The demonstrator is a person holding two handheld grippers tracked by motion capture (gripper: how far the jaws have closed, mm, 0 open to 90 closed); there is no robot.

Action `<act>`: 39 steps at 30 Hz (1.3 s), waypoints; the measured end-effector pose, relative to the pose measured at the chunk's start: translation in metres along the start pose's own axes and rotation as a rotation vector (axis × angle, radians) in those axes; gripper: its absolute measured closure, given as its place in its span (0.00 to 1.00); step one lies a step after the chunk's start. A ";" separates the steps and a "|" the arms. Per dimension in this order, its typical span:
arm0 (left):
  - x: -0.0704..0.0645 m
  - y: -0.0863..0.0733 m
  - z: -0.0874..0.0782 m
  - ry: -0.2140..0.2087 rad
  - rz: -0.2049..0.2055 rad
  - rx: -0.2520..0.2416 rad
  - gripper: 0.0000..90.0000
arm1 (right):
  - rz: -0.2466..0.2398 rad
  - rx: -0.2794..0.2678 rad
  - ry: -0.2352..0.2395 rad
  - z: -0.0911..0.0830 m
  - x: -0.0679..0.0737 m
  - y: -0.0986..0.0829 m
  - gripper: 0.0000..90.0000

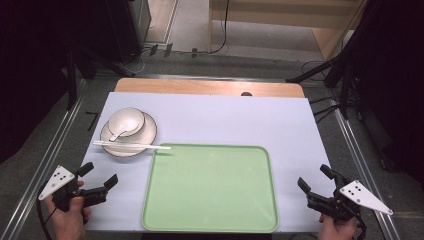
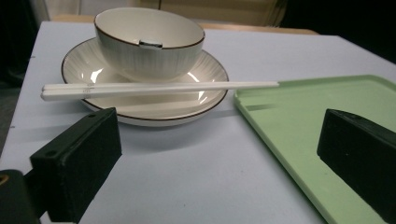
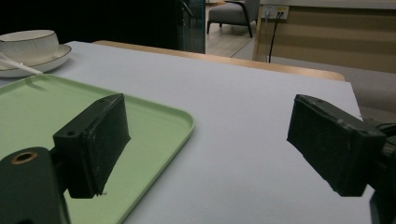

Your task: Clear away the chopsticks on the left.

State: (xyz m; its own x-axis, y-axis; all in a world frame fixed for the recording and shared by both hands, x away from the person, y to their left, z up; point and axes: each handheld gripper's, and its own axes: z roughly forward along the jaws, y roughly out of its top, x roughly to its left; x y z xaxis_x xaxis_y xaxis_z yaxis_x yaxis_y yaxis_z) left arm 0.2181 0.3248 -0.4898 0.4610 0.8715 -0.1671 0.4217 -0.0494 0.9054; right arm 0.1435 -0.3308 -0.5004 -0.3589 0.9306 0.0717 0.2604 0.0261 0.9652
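Tray [image 1: 210, 187] bare, nothing begun.
Bowl [image 1: 126, 122], plate [image 1: 148, 134], chopsticks [image 1: 132, 145] at ten o'clock; left gripper [image 1: 99, 179] and right gripper [image 1: 314, 181] both gape, empty.

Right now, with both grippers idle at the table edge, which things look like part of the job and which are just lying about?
Likely in play:
bowl with spoon
plate
chopsticks across plate, tips over tray rim
green tray, bare
left gripper and right gripper, both open

Lying about:
floor cables
stand legs
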 end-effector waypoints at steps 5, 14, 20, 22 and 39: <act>-0.012 0.008 0.011 0.052 0.019 0.023 0.40 | -0.003 0.003 0.012 0.000 0.001 -0.001 0.15; -0.029 0.028 0.049 -0.114 0.052 0.155 1.00 | 0.003 0.015 0.019 0.001 0.004 -0.002 0.15; -0.030 0.040 0.081 -0.096 0.049 0.246 1.00 | 0.004 0.020 0.019 0.003 0.005 -0.002 0.15; -0.030 0.042 0.095 -0.071 0.066 0.288 1.00 | 0.003 0.021 0.020 0.005 0.006 -0.001 0.15; -0.032 0.045 0.138 -0.013 0.050 0.354 1.00 | -0.001 0.028 0.015 0.004 0.006 -0.001 0.15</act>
State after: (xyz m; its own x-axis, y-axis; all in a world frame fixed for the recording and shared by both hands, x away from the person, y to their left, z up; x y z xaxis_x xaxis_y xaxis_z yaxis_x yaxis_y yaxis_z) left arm 0.3302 0.2274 -0.4981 0.4969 0.8575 -0.1334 0.6417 -0.2597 0.7216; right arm 0.1445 -0.3234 -0.5022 -0.3722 0.9251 0.0750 0.2850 0.0370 0.9578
